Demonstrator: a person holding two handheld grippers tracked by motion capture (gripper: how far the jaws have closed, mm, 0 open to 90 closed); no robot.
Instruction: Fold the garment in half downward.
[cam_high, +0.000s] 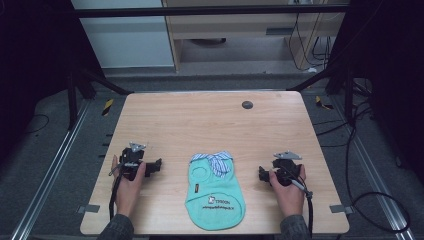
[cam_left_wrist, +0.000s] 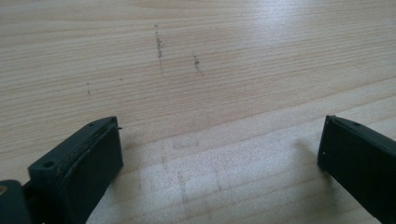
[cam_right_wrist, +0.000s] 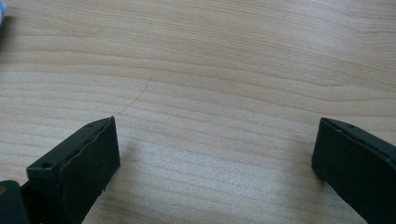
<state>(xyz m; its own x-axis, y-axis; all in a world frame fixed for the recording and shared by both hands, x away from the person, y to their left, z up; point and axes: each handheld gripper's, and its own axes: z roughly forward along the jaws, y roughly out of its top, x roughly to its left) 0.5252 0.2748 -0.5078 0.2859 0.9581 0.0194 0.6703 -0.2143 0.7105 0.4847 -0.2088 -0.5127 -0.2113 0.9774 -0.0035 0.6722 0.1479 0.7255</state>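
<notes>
A small green shirt (cam_high: 215, 192) lies flat on the table (cam_high: 210, 120), between the two grippers. The left gripper (cam_high: 159, 165) and right gripper (cam_high: 261, 174) rest on the wood beside it, jaws wide apart, holding nothing. The work probably has not started yet.

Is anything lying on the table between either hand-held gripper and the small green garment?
Nothing visible. The green garment lies flat between the left hand-held gripper and the right hand-held gripper, with bare wooden table on both sides. Both stand open, holding nothing.
</notes>
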